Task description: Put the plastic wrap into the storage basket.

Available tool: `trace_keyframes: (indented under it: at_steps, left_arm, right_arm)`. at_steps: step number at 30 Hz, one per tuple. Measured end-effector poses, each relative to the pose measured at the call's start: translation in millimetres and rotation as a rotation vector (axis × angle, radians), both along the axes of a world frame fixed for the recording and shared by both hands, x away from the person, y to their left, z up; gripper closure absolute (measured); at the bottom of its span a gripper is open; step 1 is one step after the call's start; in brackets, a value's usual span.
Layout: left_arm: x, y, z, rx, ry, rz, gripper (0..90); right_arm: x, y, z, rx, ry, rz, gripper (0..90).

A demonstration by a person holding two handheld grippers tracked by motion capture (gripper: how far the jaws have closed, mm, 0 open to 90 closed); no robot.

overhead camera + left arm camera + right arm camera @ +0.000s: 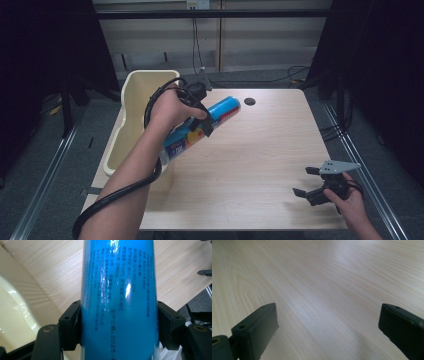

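Left hand-held gripper [200, 117] is clamped partway shut around a blue tube-shaped can [202, 127], pads pressing its two sides — lifted off the worktop [260, 150], at the left just beside the cream bin [131, 90]. Looks like the carry step: can picked, not yet placed. Next move probably calls for swinging it over the bin and tilting before release. Can's long axis runs diagonal — one end points far-right and up, the other near-left. Right hand-held gripper [309, 181] idles wide open, empty, near-right corner.
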State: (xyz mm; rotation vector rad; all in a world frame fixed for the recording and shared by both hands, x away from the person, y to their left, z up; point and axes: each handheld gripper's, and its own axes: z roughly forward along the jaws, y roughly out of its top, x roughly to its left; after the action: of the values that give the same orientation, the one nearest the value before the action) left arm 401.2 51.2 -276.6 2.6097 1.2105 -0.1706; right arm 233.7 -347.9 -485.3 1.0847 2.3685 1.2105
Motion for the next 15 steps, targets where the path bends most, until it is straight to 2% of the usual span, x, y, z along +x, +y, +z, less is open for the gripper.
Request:
trace_keyframes:
  at_steps: [2,4,9,10,15]
  left_arm:
    - [0.5,2.9,3.1,-0.001,-0.004,0.000,32.2]
    - [0.3,6.6,7.5,0.002,-0.002,0.021,32.2]
    - [0.4,13.2,10.8,-0.002,-0.009,0.022,32.2]
    - [-0.1,14.4,11.8,-0.002,-0.004,0.039,32.2]
    - [-0.3,22.7,16.2,-0.003,-0.007,0.057,32.2]
  right_arm:
    - [0.0,0.0,-0.1,0.001,0.001,0.000,2.4]
    - [-0.2,0.0,0.0,0.004,0.002,-0.001,2.5]
    - [-0.4,0.1,0.0,0.003,0.001,0.000,2.4]
    - [-0.4,0.2,-0.2,0.001,0.001,0.001,2.4]
    - [-0.3,0.3,0.0,0.001,0.001,0.000,2.4]
